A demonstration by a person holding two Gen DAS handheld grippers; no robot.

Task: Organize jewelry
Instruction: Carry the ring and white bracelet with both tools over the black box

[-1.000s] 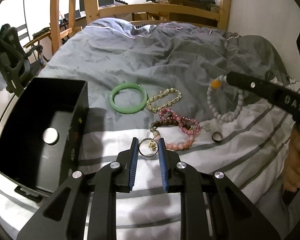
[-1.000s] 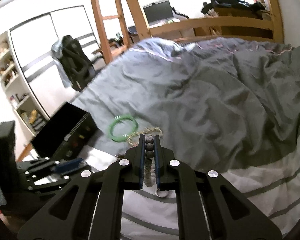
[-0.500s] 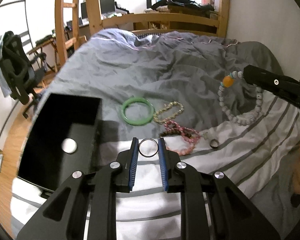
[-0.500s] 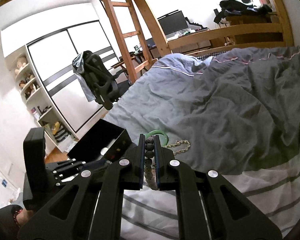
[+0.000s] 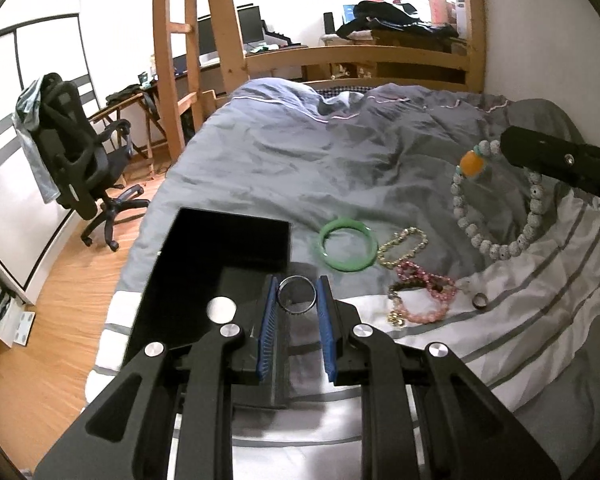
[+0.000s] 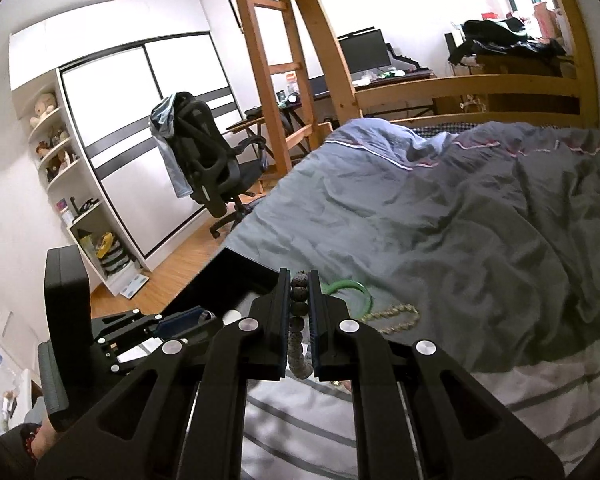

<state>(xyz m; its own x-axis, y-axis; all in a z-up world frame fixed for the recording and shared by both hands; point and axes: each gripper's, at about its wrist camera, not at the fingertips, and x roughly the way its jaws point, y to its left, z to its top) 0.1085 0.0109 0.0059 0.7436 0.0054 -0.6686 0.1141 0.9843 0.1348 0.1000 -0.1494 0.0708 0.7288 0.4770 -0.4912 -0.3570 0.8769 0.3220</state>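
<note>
Left gripper (image 5: 297,300) is clamped on a silver bangle (image 5: 297,294), pinched edge-on between the blue pads (image 5: 269,332) and hanging over the near right corner of the open black box (image 5: 204,276) on the bed (image 5: 340,168). Box looks nearly empty, only a pale round spot (image 5: 221,309) on its floor. Right gripper (image 6: 299,280) is closed tight on a grey-white bead bracelet (image 5: 496,204), which dangles in the air with an orange bead (image 5: 475,163) at top, well apart from the box. Still on the bedding: green jade bangle (image 5: 346,245), gold bead chain (image 5: 402,245), tangled pink bead bracelets (image 5: 422,296), small dark ring (image 5: 480,301). Risks: the bangle is held only at two rim points, so it could pivot or slip out early and land on the box wall or the sheet instead of inside; letting go this close to the corner may bounce it out. The box sits on soft bedding near the mattress edge, so a nudge from the gripper could tip or slide it toward the floor. The bead loop swings freely and may snag the left gripper if both come to the box together.
</note>
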